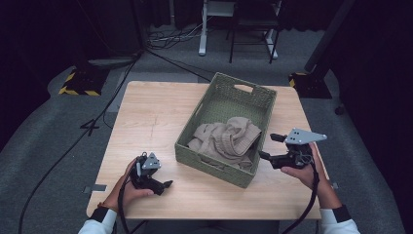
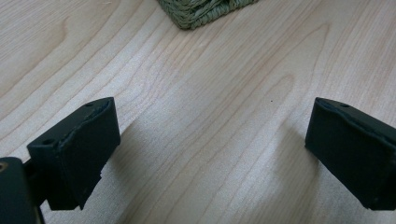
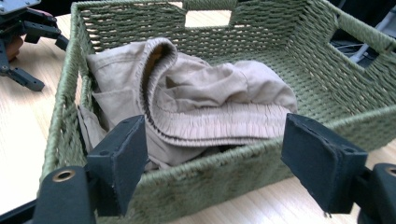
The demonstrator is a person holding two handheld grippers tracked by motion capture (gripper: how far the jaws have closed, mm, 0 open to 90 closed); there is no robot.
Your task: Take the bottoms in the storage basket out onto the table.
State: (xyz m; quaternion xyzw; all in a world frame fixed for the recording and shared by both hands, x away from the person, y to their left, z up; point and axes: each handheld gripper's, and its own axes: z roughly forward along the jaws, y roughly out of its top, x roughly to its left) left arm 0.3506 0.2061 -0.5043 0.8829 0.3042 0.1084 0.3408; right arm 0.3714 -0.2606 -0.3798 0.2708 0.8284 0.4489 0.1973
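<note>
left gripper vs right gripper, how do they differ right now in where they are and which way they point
The left gripper sits low over the bare table, clear of the green basket; the right gripper is beside the basket's right wall. The left gripper looks at plain wood with a basket corner beyond; the right gripper faces the basket and the beige garment inside. Both have open jaws holding nothing.

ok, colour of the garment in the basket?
Beige/tan garment in the green woven basket; the right gripper view shows it best.

Light wooden table (image 1: 146, 122) stands on grey carpet (image 1: 44, 141); black cables (image 1: 165, 36) and yellow-black striped stand bases (image 1: 80, 83) lie behind.
</note>
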